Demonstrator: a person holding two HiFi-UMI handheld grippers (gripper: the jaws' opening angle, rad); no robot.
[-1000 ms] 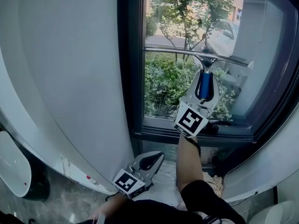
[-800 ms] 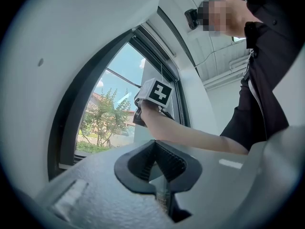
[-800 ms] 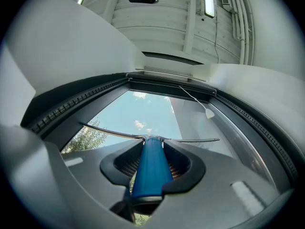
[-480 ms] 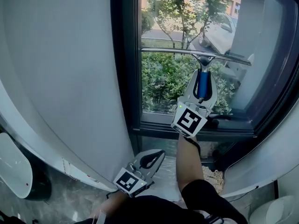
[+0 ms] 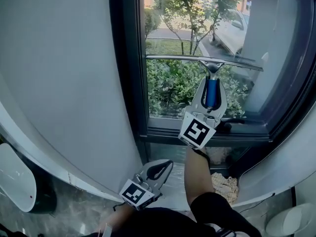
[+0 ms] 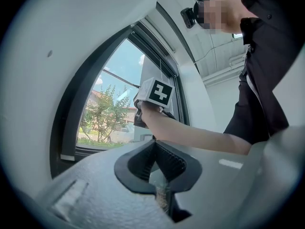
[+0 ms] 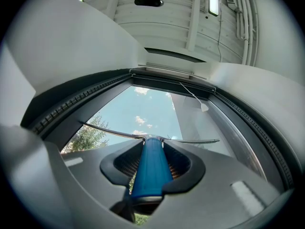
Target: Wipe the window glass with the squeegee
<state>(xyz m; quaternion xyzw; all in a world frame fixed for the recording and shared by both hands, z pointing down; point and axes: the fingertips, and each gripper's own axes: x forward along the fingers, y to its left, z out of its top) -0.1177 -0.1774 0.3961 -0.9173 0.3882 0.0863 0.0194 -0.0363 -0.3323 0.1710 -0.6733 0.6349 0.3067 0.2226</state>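
A squeegee with a blue handle (image 5: 212, 93) and a long metal blade (image 5: 173, 58) lies flat against the window glass (image 5: 168, 90). My right gripper (image 5: 211, 90) is shut on that blue handle (image 7: 148, 168), and the blade (image 7: 112, 133) spans the pane ahead of the jaws. The left gripper (image 5: 159, 170) hangs low by the person's body, shut with nothing between its jaws (image 6: 155, 163). From the left gripper view I see the right gripper's marker cube (image 6: 158, 92) up at the window.
A dark window frame (image 5: 123, 68) borders the glass on the left, with a sill (image 5: 197, 142) below. A white curved wall (image 5: 59, 83) fills the left. A crumpled cloth (image 5: 223, 182) lies on the floor under the sill. White rounded fixtures (image 5: 12, 177) sit at the lower left.
The squeegee and right gripper have shifted slightly left and down along the glass. The left gripper has stayed low and shut.
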